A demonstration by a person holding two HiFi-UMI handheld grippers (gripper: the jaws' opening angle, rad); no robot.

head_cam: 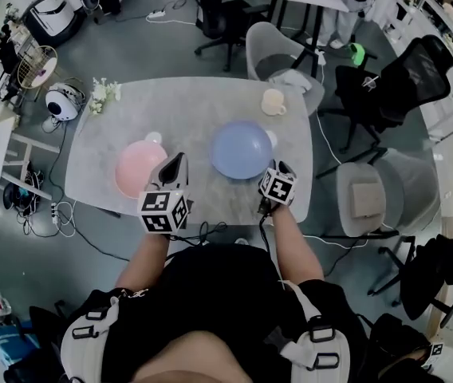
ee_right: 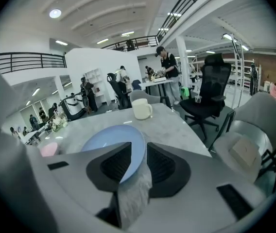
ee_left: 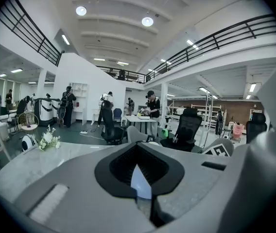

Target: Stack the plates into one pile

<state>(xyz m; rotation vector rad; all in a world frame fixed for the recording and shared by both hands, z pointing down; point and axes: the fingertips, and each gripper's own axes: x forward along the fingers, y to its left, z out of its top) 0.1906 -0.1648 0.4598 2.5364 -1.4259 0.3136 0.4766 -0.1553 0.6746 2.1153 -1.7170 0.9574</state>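
My right claw [ee_right: 138,153] stands partly open around the near rim of the blue plate [ee_right: 110,142], with the pads clear of it. That plate lies flat on the desk [head_cam: 187,102]. My left claw [ee_left: 137,162] is clenched on nothing, at the near edge of the pink plate [head_cam: 133,168], which sits apart from the blue one
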